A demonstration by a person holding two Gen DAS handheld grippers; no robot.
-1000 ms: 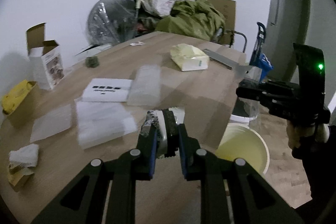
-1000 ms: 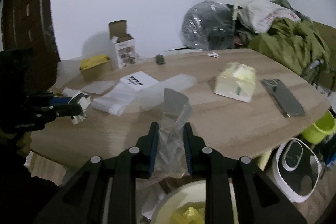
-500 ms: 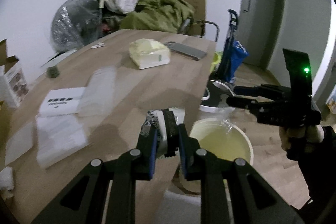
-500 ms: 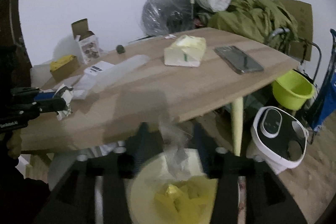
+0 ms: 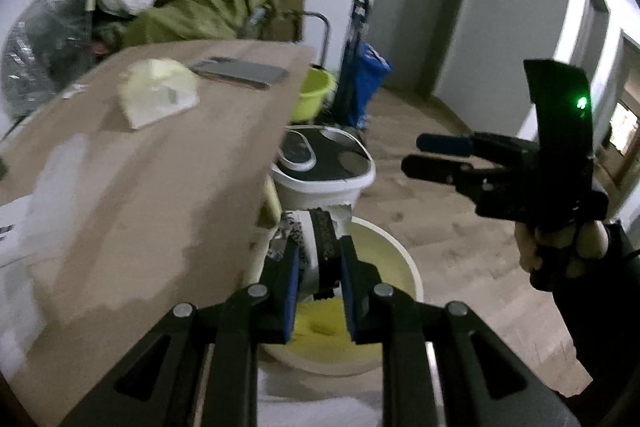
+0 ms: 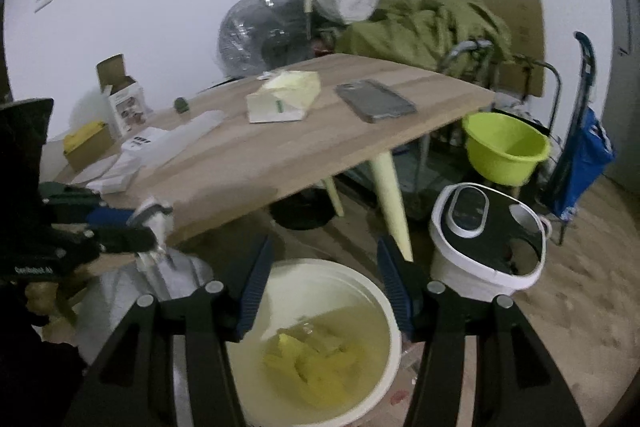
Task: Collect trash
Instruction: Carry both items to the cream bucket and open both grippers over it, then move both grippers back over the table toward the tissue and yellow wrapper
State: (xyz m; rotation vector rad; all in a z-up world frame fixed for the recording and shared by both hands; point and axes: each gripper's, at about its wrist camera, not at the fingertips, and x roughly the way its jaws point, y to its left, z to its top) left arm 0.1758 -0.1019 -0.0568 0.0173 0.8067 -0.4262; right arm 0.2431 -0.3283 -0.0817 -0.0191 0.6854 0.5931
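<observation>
My left gripper (image 5: 318, 251) is shut on a crumpled white, silver and black wrapper (image 5: 316, 231), which hangs past the table edge over the cream bucket (image 5: 404, 263). The right wrist view shows the same gripper (image 6: 138, 227) and wrapper (image 6: 158, 215) at the left, beside the bucket (image 6: 394, 327). My right gripper (image 6: 324, 255) stands open directly above the bucket with nothing between its fingers; it also shows at the right of the left wrist view (image 5: 412, 153). Yellow trash (image 6: 316, 359) and a clear scrap lie inside the bucket.
The wooden table (image 6: 280, 155) carries a phone (image 6: 374, 101), a yellow-white tissue pack (image 6: 282, 97), boxes and clear plastic sheets (image 6: 120, 171). On the floor stand a white appliance with a black lid (image 6: 486, 239), a green basin (image 6: 504, 151) and a blue trolley bag (image 6: 580, 163).
My right gripper opened and the clear plastic bag it held dropped into the bucket. Both grippers swung from the table toward the bucket and tilted down. The left one kept its wrapper.
</observation>
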